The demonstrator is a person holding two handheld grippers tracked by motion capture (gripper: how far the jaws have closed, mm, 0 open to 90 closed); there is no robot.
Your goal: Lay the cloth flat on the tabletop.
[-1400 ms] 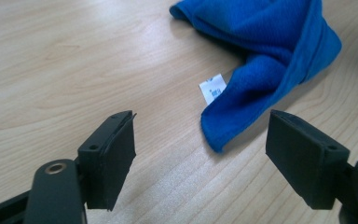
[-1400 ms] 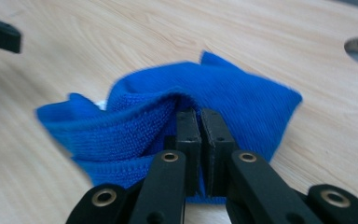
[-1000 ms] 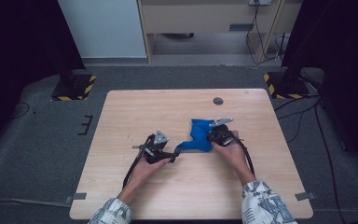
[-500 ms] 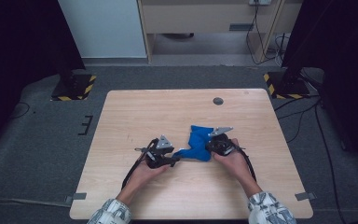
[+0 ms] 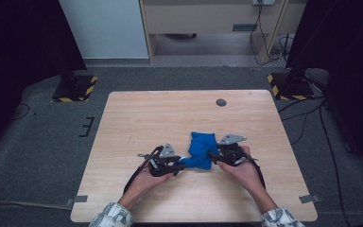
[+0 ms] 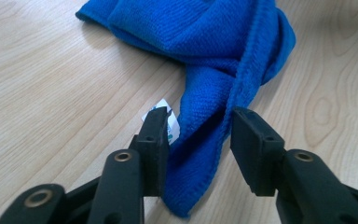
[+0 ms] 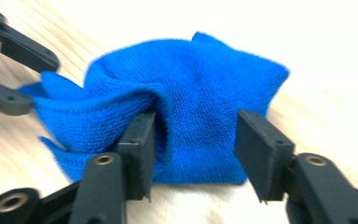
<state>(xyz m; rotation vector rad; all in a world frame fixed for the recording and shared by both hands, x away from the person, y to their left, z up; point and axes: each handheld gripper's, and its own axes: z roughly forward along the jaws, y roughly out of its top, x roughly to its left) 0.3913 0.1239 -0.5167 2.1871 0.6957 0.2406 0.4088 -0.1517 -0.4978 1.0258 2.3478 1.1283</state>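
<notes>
A person leans in from the near edge of a pale wooden table (image 5: 137,118), patterned sleeves at the bottom of the high view, a two-jaw gripper in each hand. Between the two hands, on the near half of the tabletop and a little right of its middle, lies a crumpled blue cloth (image 5: 201,150), bunched into folds rather than spread flat. The left gripper (image 5: 176,166) points at the cloth's near left end, and its jaws have just been closing; in the left gripper view a narrow twisted tail of the blue cloth (image 6: 214,84) runs down between them, the fabric lying against both jaws, though I cannot tell whether the pads really pinch it. A small white label (image 6: 164,119) pokes out beside the left jaw there. The right gripper (image 5: 212,157) meets the cloth from the other side, and its jaws have just been opening; in the right gripper view they stand parted, a raised fold of the blue cloth (image 7: 186,98) draped against the left jaw while the right jaw stands clear of the fabric with bare gap showing. The two tools are close together, nearly facing one another across the cloth. Farther back on the table sits a small dark round disc (image 5: 221,102), well apart from the cloth.
</notes>
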